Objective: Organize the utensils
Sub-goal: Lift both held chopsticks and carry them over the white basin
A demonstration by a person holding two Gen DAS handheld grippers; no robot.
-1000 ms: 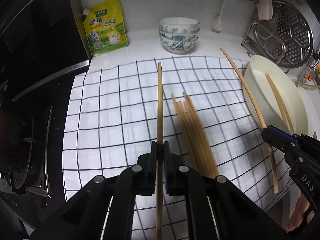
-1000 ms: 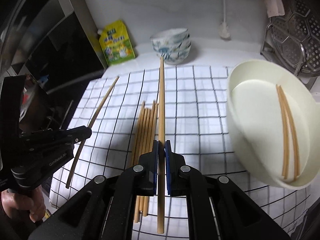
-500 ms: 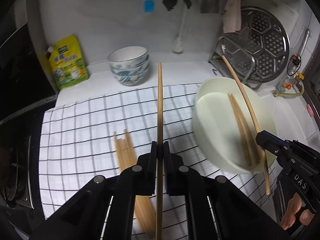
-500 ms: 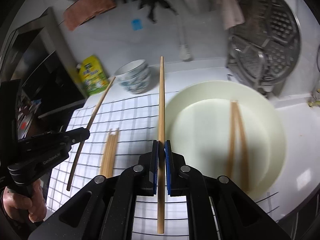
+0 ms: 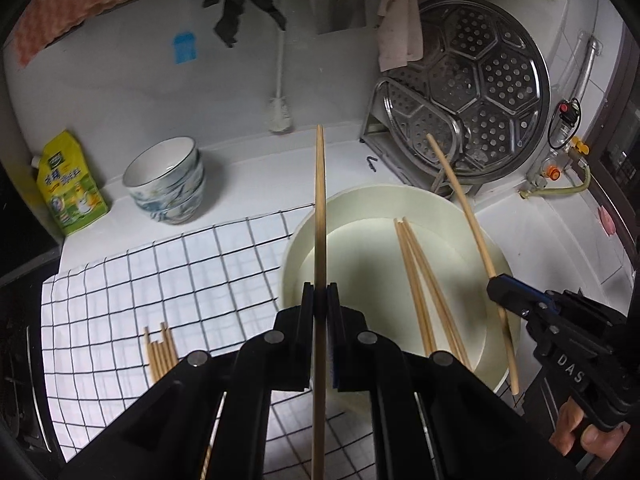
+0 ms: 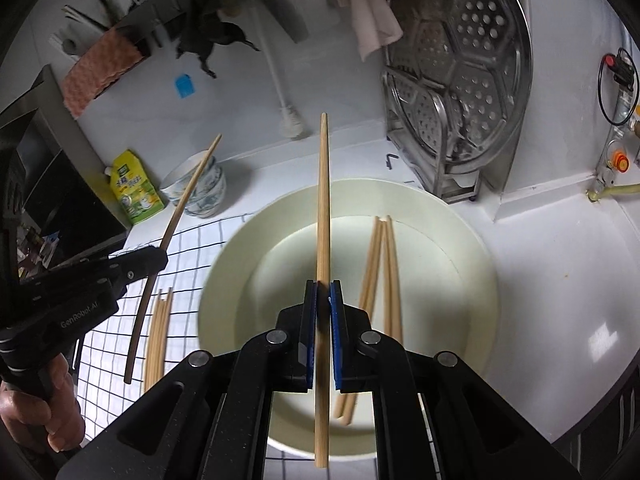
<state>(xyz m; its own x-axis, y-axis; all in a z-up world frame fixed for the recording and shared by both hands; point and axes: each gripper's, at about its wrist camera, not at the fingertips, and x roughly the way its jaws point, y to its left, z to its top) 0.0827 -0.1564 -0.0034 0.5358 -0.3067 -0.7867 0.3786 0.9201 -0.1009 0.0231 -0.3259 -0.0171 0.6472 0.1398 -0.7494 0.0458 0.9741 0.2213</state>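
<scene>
Right wrist view: both grippers, left gripper (image 5: 320,300) and right gripper (image 6: 322,296), each stay out of contact, clamped on one pale wooden chopstick (image 6: 323,216) above the cream round basin (image 6: 472,248); an early release risks a bounce out.

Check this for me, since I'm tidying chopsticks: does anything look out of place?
A bundle of chopsticks is still on the checked cloth, apart from the pair in the basin. Each tongs grips one chopstick over the basin. Nothing looks spilled or broken.

A white countertop (image 5: 532,232) carried a black-gridded cloth (image 5: 168,280) at nine o'clock, a cream basin (image 5: 384,200) at centre, stacked patterned bowls (image 5: 168,184) and a yellow pouch (image 5: 68,188) toward ten, and a steel rack (image 5: 460,120) at one.
</scene>
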